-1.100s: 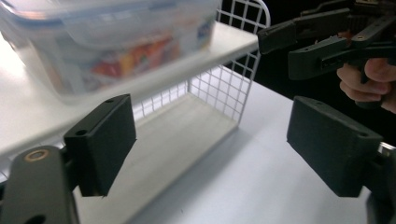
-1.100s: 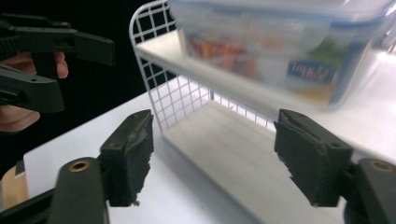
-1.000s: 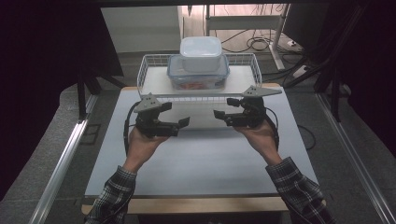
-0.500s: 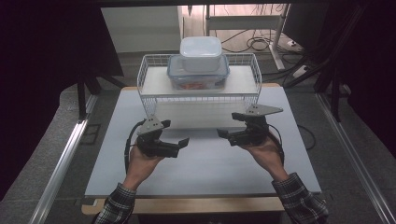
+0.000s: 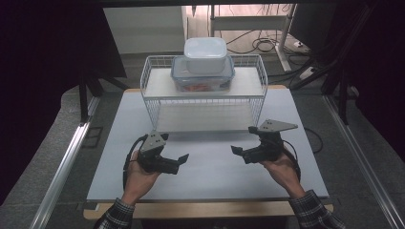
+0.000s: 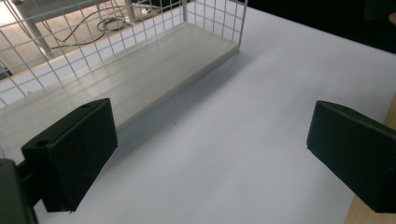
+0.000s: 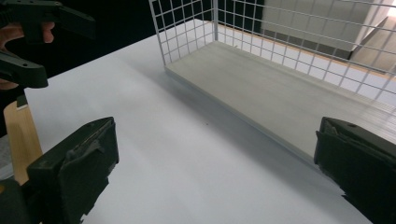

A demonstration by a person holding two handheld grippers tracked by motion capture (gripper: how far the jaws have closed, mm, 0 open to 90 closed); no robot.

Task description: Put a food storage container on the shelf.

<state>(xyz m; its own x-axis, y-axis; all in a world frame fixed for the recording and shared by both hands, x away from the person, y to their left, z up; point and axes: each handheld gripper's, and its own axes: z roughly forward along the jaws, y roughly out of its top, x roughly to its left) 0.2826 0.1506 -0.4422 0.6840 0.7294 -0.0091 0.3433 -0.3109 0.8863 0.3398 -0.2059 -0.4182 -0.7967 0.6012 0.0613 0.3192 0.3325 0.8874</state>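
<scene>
My left gripper (image 5: 180,163) hovers low over the white table top (image 5: 210,174), left of centre. Its jaws are open and have just been opening, with nothing between them (image 6: 210,154). My right gripper (image 5: 240,155) mirrors it on the right, also open, its jaws just widened and empty (image 7: 215,163). The two point inward at each other. Behind them stands a white wire rack (image 5: 260,90). On its upper shelf a clear box with a blue rim (image 5: 203,80) carries a smaller white-lidded box (image 5: 205,55). The rack's lower shelf (image 6: 140,70) (image 7: 280,88) is bare.
The wooden table edge (image 5: 191,210) runs along the front. Metal rails (image 5: 62,167) flank the table on the floor at both sides. Cables (image 5: 260,43) lie on the floor behind the rack. The left gripper (image 7: 65,51) appears at the top left of the right gripper view.
Both hands have drawn back from the rack toward the near edge and sunk lower. Both pairs of jaws stand wider than before.
</scene>
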